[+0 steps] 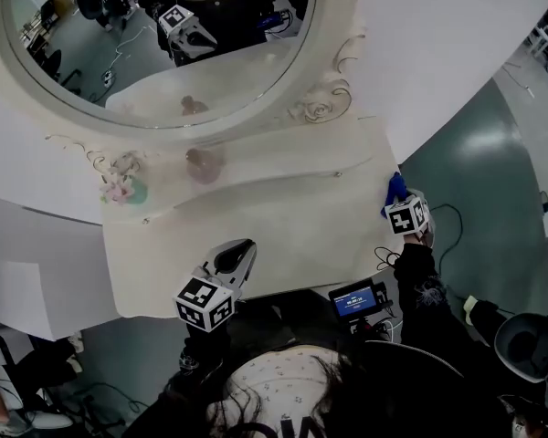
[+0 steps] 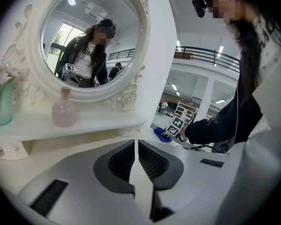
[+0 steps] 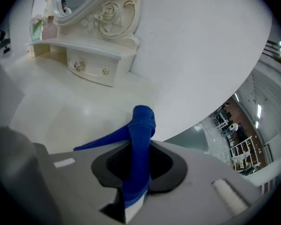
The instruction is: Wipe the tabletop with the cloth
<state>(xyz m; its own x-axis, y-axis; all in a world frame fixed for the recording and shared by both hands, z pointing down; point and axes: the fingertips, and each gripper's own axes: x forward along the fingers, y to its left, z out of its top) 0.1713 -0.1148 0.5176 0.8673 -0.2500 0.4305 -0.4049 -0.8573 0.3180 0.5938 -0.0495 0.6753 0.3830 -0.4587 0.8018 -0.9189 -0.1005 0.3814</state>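
Note:
The blue cloth (image 1: 395, 190) is at the right edge of the cream tabletop (image 1: 283, 231), clamped in my right gripper (image 1: 404, 204). In the right gripper view the cloth (image 3: 141, 125) sticks up between the jaws of the right gripper (image 3: 138, 149) and trails left onto the tabletop (image 3: 56, 111). My left gripper (image 1: 236, 261) hovers over the table's front edge, left of centre. Its jaws stand together with nothing between them in the left gripper view (image 2: 136, 149). From there the cloth (image 2: 161, 134) and the right gripper's marker cube (image 2: 176, 125) show far right.
An oval mirror (image 1: 164, 35) in an ornate frame stands at the back. On the raised shelf (image 1: 256, 167) are a pink bottle (image 1: 204, 164) and a green vase (image 1: 124, 190) with flowers. A small lit screen (image 1: 356, 300) and cables sit by the front right corner.

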